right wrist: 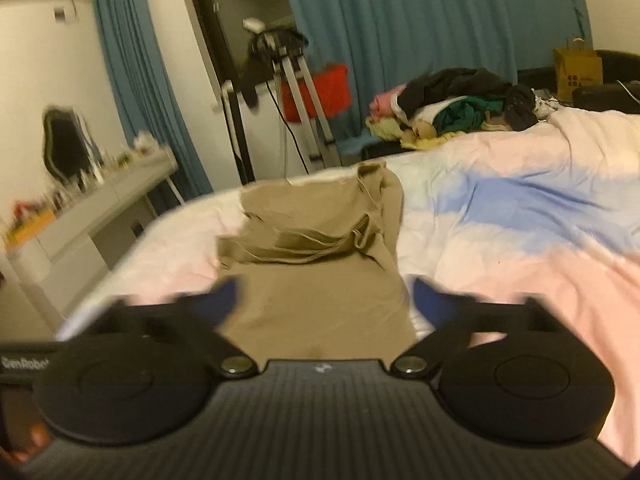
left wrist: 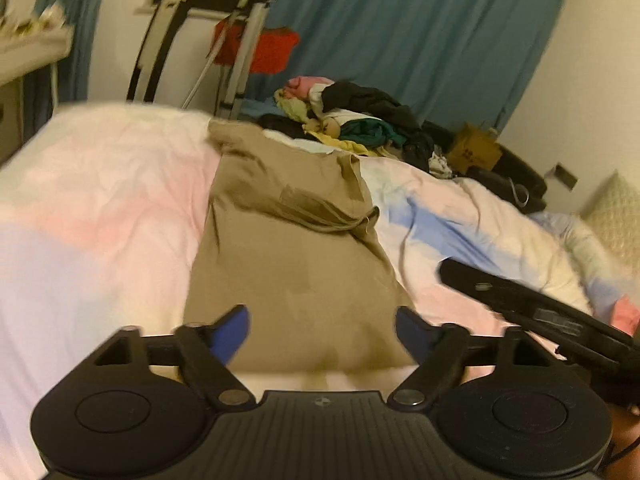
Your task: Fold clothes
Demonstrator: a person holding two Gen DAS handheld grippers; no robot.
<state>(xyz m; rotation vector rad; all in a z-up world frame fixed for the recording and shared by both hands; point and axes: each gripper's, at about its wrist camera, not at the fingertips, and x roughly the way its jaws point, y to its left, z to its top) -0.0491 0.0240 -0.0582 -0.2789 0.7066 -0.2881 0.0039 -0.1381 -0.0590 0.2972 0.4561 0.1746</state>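
While hovering low over the near hem, left hand-held gripper (left wrist: 322,330) spread wide, gripping nothing — right hand-held gripper (right wrist: 322,300) likewise parted and empty. Tan garment (left wrist: 288,240) lying lengthwise at frame centre on the bed (left wrist: 100,200), far part bunched and creased, near part flat. Looks like mid-fold, between grasps. Next, probably: pinch both near corners and carry them up over the rumpled part, keeping edges square. Pastel pink-and-blue cover, soft and wrinkled. Unsorted clothes pile (right wrist: 452,108) upper right, teal curtains (right wrist: 420,20) behind, cluttered bench (right wrist: 100,200) at left.
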